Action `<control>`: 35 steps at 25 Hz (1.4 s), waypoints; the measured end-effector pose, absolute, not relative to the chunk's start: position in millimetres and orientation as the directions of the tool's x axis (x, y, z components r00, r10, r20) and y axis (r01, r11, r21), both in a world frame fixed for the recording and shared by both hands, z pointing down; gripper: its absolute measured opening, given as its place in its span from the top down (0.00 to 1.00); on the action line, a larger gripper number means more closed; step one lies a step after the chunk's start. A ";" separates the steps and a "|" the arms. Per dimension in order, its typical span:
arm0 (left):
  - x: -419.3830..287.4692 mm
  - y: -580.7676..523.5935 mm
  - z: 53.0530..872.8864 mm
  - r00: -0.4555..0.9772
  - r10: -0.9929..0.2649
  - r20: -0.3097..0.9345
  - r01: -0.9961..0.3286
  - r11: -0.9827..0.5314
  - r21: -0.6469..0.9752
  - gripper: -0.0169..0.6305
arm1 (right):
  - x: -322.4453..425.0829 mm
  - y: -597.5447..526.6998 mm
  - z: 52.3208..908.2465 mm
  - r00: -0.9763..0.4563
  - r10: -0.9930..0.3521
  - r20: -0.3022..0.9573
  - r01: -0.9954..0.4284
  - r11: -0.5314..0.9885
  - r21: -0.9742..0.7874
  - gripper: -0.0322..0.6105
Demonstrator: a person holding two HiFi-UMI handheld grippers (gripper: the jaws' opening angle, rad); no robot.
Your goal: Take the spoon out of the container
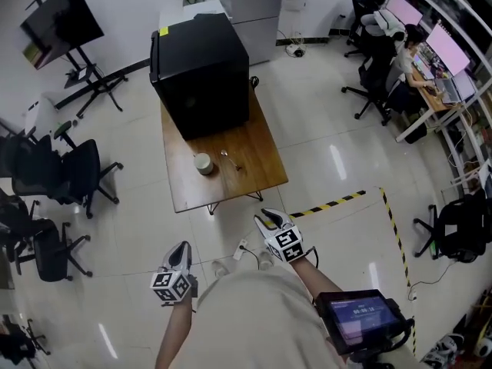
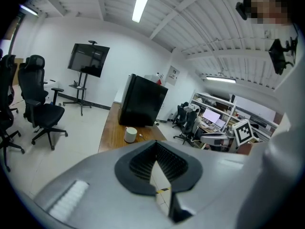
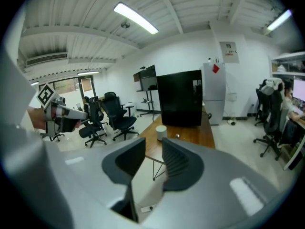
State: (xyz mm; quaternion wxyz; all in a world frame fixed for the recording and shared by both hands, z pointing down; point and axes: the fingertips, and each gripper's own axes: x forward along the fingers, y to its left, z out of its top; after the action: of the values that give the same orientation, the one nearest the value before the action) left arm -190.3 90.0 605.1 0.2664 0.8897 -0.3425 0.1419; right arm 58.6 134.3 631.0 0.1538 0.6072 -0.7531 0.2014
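Head view: white container (image 1: 203, 163) seen on wooden table (image 1: 261, 160), near black cabinet (image 1: 201, 75). Small spoon (image 1: 229, 160) apparently laid on table just beside container, not inside; too small for certainty. Left gripper (image 1: 181, 250) and right gripper (image 1: 271, 220) held well apart from table.

Left gripper view: tips pressed together, nothing pinched.

Right gripper view: jaws partly spread, nothing between.

Risk: light container likely toppled or shoved if clipped on approach; flat spoon likely skidded away if pinched off-centre.
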 end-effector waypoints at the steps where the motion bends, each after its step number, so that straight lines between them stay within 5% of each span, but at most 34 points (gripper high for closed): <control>1: -192.6 86.9 606.7 0.727 -0.530 0.436 -0.683 -0.626 0.377 0.98 | 56.1 130.7 633.4 -0.214 -0.849 0.483 -0.977 0.181 -0.114 0.78; 35: -160.8 86.0 621.9 0.783 -0.415 0.464 -0.599 -0.704 0.382 0.98 | 83.9 143.2 664.0 -0.113 -0.818 0.565 -0.994 0.089 -0.070 0.88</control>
State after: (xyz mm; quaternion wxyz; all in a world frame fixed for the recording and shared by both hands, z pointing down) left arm -160.8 86.0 621.9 0.2645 0.9063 -0.2797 0.1746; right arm 83.9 143.2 664.0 0.1961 0.6365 -0.7113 0.2245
